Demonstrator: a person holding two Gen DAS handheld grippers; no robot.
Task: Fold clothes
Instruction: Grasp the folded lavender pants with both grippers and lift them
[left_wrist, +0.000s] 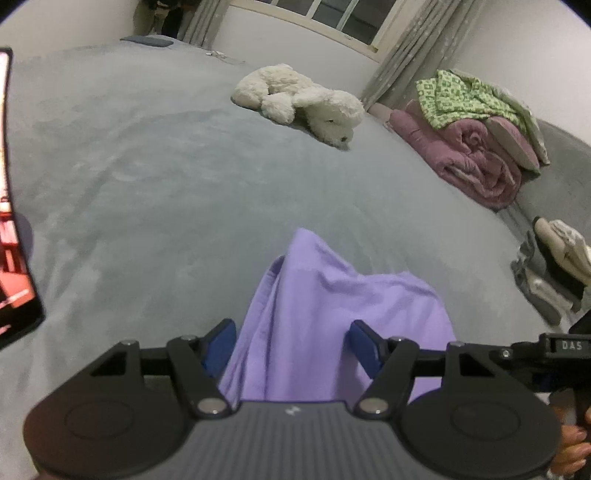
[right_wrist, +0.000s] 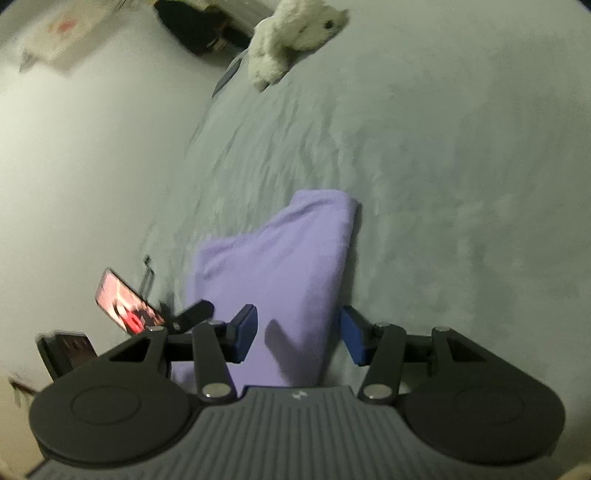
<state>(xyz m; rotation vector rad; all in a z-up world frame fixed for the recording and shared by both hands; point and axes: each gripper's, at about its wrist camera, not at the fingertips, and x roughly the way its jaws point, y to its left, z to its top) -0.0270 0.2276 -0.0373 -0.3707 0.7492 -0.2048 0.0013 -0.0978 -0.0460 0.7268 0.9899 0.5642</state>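
A lilac garment (left_wrist: 325, 314) lies folded in a small bundle on the grey bed cover (left_wrist: 147, 192). My left gripper (left_wrist: 293, 341) is open, its blue pads on either side of the garment's near part. In the right wrist view the same lilac garment (right_wrist: 280, 266) lies on the bed cover (right_wrist: 443, 184). My right gripper (right_wrist: 299, 334) is open above its near end, with the cloth between the spread jaws. Whether either gripper touches the cloth cannot be told.
A white plush dog (left_wrist: 303, 99) lies at the far side of the bed. A rolled pink quilt (left_wrist: 476, 155) with a green patterned cloth (left_wrist: 461, 96) sits at the right. Folded clothes (left_wrist: 554, 266) are stacked at the right edge. A phone with a lit screen (right_wrist: 125, 301) stands at the left.
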